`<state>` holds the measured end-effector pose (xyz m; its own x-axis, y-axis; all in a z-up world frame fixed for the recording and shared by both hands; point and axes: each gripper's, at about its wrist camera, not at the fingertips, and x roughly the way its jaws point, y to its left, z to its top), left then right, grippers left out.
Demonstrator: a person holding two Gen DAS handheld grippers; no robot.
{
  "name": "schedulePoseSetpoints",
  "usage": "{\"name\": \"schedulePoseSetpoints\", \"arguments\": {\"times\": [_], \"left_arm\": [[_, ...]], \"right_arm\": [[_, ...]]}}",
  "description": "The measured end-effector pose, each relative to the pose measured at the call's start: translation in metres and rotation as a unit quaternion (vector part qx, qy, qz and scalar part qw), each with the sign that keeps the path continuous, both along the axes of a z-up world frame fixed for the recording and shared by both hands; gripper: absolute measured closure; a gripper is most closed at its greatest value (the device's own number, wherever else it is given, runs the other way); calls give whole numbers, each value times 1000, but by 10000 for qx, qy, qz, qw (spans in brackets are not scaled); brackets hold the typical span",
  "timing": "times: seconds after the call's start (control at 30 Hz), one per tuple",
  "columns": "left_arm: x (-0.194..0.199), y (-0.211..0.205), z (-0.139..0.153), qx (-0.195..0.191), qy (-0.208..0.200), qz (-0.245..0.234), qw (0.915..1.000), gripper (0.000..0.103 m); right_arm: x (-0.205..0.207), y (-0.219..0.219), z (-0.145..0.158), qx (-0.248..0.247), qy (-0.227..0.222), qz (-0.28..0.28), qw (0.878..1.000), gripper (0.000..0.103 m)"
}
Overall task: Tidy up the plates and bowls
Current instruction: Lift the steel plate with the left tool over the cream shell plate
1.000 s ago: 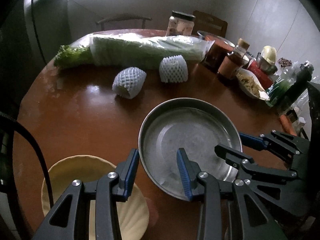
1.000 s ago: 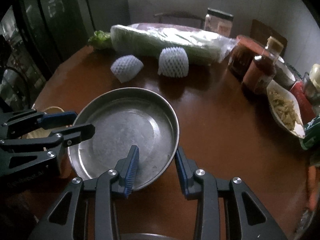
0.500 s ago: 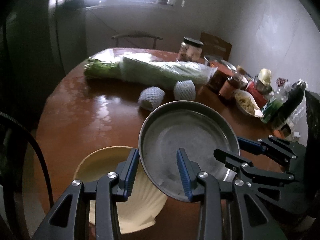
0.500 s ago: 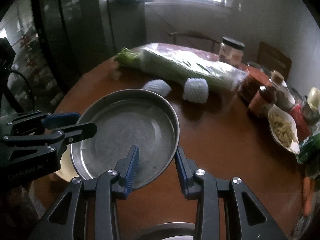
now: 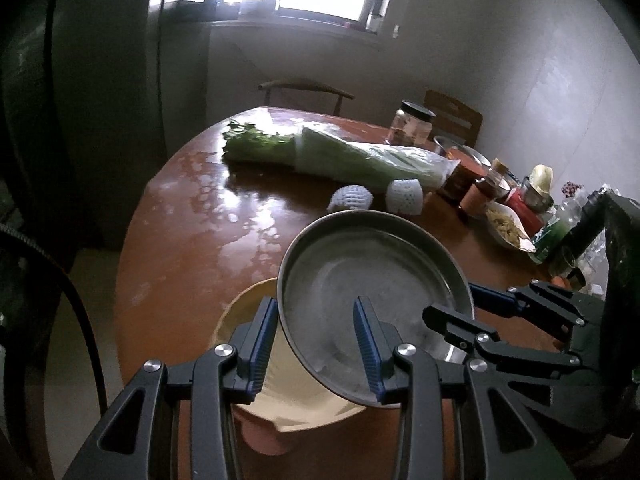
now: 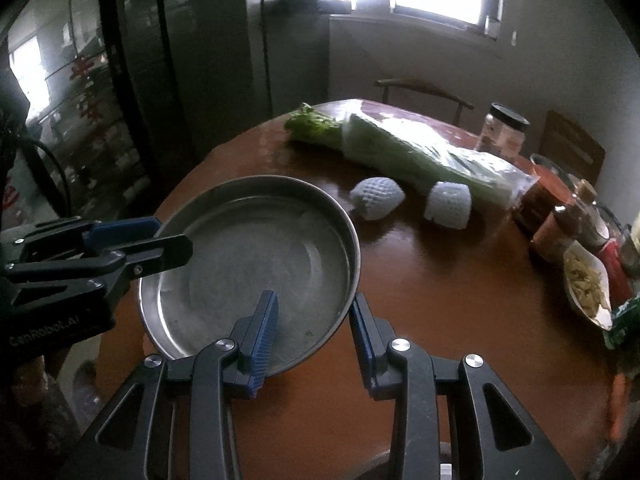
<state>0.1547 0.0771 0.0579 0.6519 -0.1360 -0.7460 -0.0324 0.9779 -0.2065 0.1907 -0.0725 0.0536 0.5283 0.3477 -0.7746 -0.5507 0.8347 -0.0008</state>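
Above the near edge of the round table [image 5: 180,240], a steel pan [image 5: 372,292] is held off the wood by both tools at once, each pinching the rim from its own side. The left tool [image 5: 316,340] has one finger inside the pan and one under its outer wall, pressed onto the near-left rim; the right tool [image 6: 312,328] grips the opposite rim the same way, one blue pad inside and one outside. A two-sided hold probably suits a wide, shallow, slippery dish, since a single pinch at the rim would likely let it tip. The pan sits slightly tilted and looks empty, with only dull smears on its base.

Directly beneath it in the left wrist view lies a pale yellow plate [image 5: 288,400] on the table, partly hidden by the pan; it also looks empty. The pan hanging over it suggests the two are meant to be stacked, though that is a guess.

Further back, kept well apart from the dishes, are a bagged bundle of greens [image 6: 404,152], two white foam-netted fruits [image 6: 376,198], a lidded jar [image 6: 504,130] with something pale inside, and a bowl of pasta-like food [image 6: 588,284] among bottles at the right.
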Motion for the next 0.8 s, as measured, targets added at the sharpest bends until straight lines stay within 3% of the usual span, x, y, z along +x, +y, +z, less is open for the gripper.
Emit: {"name": "schedulePoseSetpoints", "arguments": {"times": [0.4, 0.8], "left_arm": [[-3, 31, -28, 20, 263, 244, 9994, 64], [-1, 40, -43, 3, 340, 255, 9991, 64]], "right_arm": [[1, 38, -28, -86, 214, 191, 9996, 65], [6, 49, -43, -201, 318, 206, 9991, 65]]}}
